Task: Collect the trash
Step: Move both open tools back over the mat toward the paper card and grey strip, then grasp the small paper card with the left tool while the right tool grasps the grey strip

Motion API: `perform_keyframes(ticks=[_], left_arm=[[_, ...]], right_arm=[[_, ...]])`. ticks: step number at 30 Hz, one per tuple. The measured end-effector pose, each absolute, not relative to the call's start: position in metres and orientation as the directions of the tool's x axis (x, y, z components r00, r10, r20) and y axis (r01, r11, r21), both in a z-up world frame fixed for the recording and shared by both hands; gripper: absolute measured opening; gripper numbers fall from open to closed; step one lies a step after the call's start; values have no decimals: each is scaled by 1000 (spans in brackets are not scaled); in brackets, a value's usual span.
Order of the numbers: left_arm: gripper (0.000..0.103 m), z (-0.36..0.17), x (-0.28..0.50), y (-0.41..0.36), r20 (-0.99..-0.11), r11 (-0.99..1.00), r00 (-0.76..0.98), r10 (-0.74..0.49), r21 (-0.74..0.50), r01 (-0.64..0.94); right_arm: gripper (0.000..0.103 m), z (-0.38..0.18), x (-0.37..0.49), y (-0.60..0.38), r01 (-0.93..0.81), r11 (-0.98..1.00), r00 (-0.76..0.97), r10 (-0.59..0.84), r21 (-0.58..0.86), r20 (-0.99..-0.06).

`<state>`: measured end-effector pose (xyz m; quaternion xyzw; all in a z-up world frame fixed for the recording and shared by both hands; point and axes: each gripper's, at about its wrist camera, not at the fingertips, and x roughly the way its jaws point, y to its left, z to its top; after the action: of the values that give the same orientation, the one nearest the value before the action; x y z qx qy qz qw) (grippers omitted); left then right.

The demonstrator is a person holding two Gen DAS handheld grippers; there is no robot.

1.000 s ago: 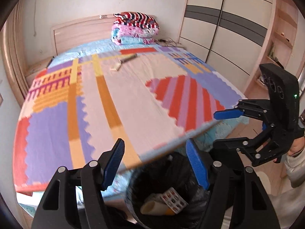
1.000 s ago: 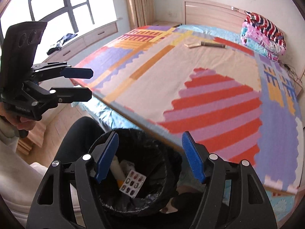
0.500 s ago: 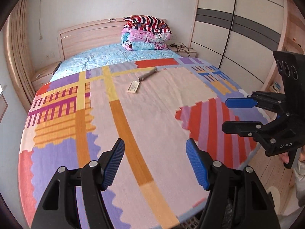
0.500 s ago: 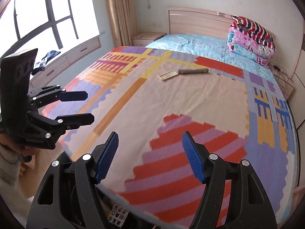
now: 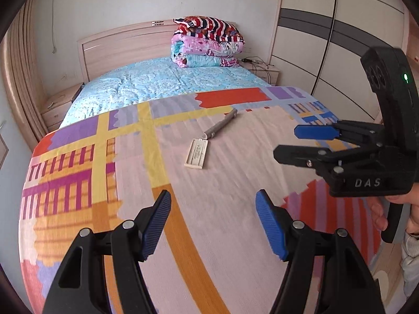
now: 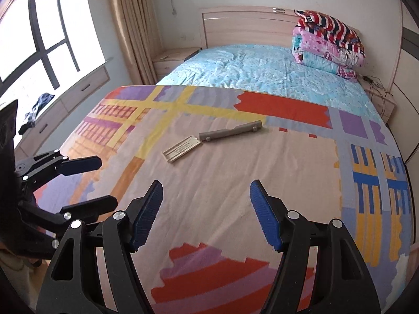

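While both gape empty, left claw (image 5: 213, 225) and right claw (image 6: 205, 216) seemingly hover above blanket (image 5: 235, 183)

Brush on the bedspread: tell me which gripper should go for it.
Right, by a narrow margin. The brush lies nearly straight ahead of the right gripper, whose fingers are open and empty. The left gripper is open too, but the right gripper already reaches farther over the bedspread.
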<state>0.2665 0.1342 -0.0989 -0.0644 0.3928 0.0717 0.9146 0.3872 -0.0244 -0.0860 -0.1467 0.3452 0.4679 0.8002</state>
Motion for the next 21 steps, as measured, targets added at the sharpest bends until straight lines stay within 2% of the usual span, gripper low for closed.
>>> perform_keyframes(ticks=[6, 10, 15, 21], left_arm=[[64, -111, 296, 151, -743, 980, 666, 62, -80, -181], [63, -116, 313, 157, -747, 982, 658, 93, -41, -185], [48, -127, 335, 164, -771, 981, 630, 92, -38, -189], [41, -141, 351, 165, -799, 981, 592, 100, -20, -194]], right_arm=[[69, -95, 424, 0, -814, 562, 309, 634, 148, -709], [69, -98, 443, 11, -793, 584, 307, 628, 174, -715], [69, -99, 455, 23, -782, 595, 304, 625, 187, -719], [69, -101, 467, 33, -768, 606, 296, 623, 207, -724]])
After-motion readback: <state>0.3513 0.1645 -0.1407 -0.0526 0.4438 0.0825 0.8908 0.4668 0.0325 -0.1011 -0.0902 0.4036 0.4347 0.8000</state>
